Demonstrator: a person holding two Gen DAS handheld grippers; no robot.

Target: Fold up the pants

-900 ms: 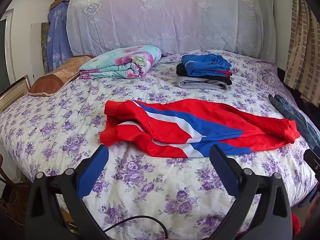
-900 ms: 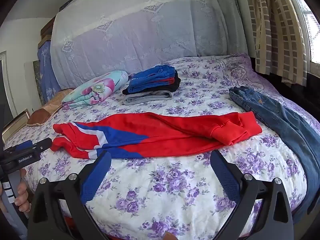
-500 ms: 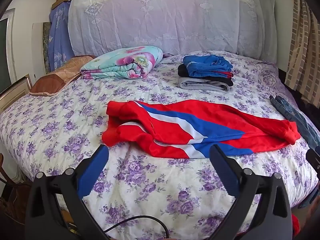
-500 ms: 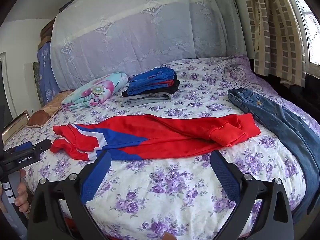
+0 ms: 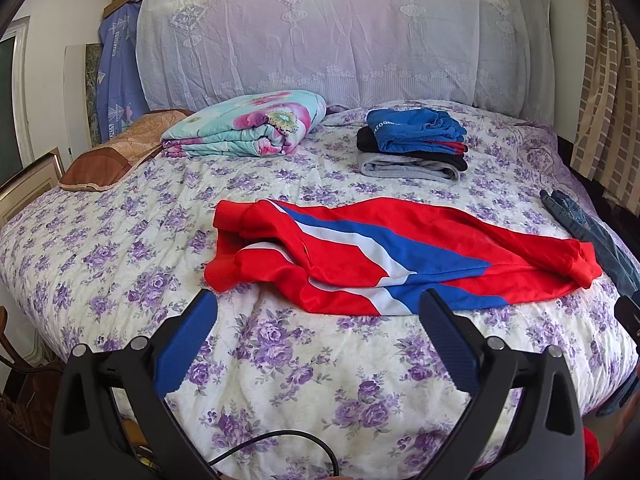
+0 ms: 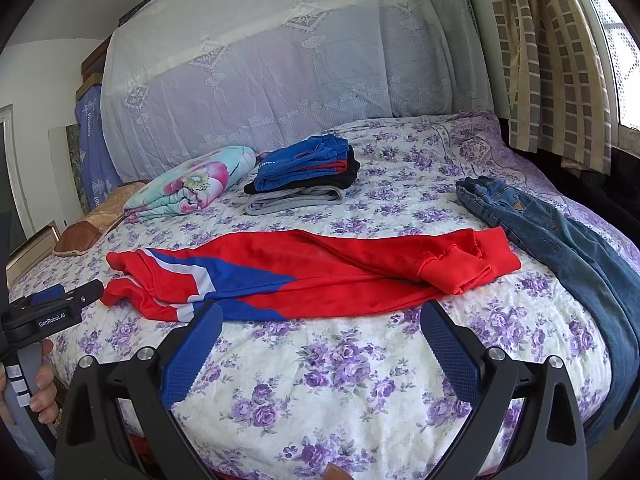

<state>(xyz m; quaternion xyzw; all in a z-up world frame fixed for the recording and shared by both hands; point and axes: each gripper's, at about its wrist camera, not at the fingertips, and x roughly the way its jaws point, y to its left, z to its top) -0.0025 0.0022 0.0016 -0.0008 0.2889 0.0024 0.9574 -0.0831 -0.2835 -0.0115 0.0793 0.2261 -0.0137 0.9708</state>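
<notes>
Red pants with blue and white stripes [image 5: 392,258] lie stretched across the bed, waistband at the left, cuffs at the right; they also show in the right wrist view [image 6: 320,272]. My left gripper [image 5: 318,304] is open and empty, just short of the pants' near edge. My right gripper [image 6: 322,316] is open and empty, over the bedspread before the pants' middle. The left gripper also shows at the left edge of the right wrist view [image 6: 52,312].
A stack of folded clothes [image 5: 412,148] and a folded floral blanket [image 5: 248,128] lie at the back of the bed [image 5: 120,264]. Blue jeans [image 6: 568,248] lie along the right side. A brown pillow [image 5: 112,156] is at the far left. Curtains hang at the right.
Both grippers have drifted slightly toward the bed; the pants sit a little closer in both views. Nothing was grasped.
</notes>
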